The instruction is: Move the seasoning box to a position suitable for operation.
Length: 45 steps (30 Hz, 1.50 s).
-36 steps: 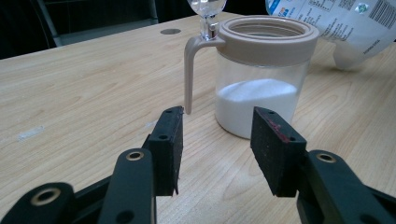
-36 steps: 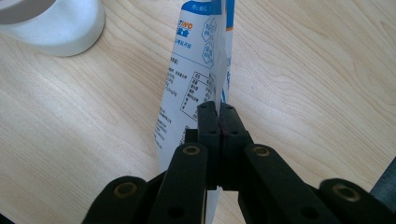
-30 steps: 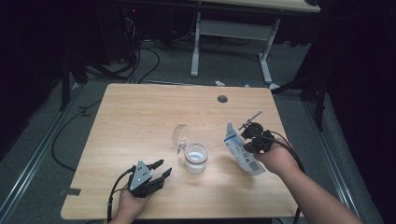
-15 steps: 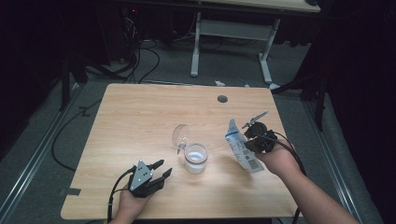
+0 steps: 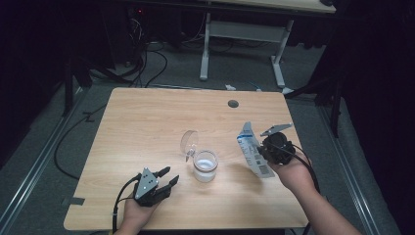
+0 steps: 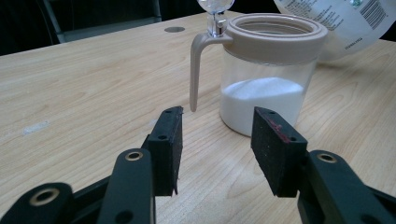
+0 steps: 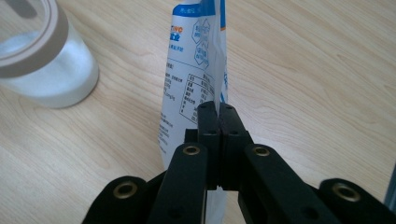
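Note:
A clear jar (image 5: 204, 165) with a beige rim, partly filled with white powder, stands near the middle of the wooden table (image 5: 147, 122), its hinged clear lid (image 5: 189, 142) flipped up behind it. In the left gripper view the jar (image 6: 268, 79) stands just beyond my left gripper (image 6: 217, 135), whose jaws are open with nothing between them. In the high view my left gripper (image 5: 169, 176) rests near the table's front edge, left of the jar. My right gripper (image 5: 262, 152) is shut on a white and blue pouch (image 5: 252, 154), right of the jar; the pouch (image 7: 196, 70) is pinched at its edge.
A round cable hole (image 5: 233, 104) sits toward the table's far edge. Beyond the table stand another desk's white legs (image 5: 205, 44) and cables on the grey floor. Cables trail from both grippers toward the front edge.
The right gripper and its pouch have shifted slightly; the pouch stands a little more upright. The left gripper has not moved.

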Each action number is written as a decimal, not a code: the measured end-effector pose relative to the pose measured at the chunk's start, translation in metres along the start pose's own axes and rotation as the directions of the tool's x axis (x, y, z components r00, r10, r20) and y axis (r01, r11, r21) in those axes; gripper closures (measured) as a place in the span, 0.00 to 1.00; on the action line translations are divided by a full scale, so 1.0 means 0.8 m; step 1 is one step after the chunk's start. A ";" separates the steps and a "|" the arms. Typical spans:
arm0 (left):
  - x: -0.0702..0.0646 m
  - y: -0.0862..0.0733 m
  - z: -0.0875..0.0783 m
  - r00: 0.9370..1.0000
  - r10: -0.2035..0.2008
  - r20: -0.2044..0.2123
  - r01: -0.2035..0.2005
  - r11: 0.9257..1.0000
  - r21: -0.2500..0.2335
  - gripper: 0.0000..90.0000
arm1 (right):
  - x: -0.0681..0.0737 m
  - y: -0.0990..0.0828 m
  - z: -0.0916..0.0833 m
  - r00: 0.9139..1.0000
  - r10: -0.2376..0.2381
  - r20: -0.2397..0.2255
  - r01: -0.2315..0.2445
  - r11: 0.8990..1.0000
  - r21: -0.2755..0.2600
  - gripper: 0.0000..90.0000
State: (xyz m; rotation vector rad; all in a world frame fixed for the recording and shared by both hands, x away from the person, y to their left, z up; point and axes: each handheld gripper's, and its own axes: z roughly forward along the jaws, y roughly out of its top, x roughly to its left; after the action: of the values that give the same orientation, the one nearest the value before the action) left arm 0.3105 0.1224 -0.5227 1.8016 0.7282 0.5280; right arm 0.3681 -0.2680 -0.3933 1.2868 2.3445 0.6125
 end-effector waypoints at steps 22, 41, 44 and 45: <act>0.006 -0.002 -0.002 1.000 -0.022 -0.013 0.022 1.000 0.000 0.60 | -0.006 -0.046 -0.001 0.996 0.093 -0.015 -0.094 0.981 -0.170 1.00; 0.012 -0.004 -0.006 0.998 -0.045 -0.033 0.045 0.999 -0.011 0.59 | -0.011 -0.077 -0.002 0.988 0.144 -0.059 -0.155 0.923 -0.353 1.00; 0.013 -0.003 -0.008 0.998 -0.051 -0.038 0.050 0.999 -0.012 0.59 | -0.011 -0.081 0.000 0.988 0.144 -0.057 -0.155 0.910 -0.384 1.00; 0.013 -0.003 -0.009 0.998 -0.051 -0.039 0.051 0.999 -0.013 0.59 | -0.010 -0.082 0.001 0.988 0.143 -0.052 -0.152 0.906 -0.394 1.00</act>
State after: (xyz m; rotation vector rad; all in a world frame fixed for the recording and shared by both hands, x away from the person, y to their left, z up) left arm 0.3127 0.1346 -0.5227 1.7616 0.7945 0.5342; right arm 0.3278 -0.3064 -0.4285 1.2715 2.0067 1.0928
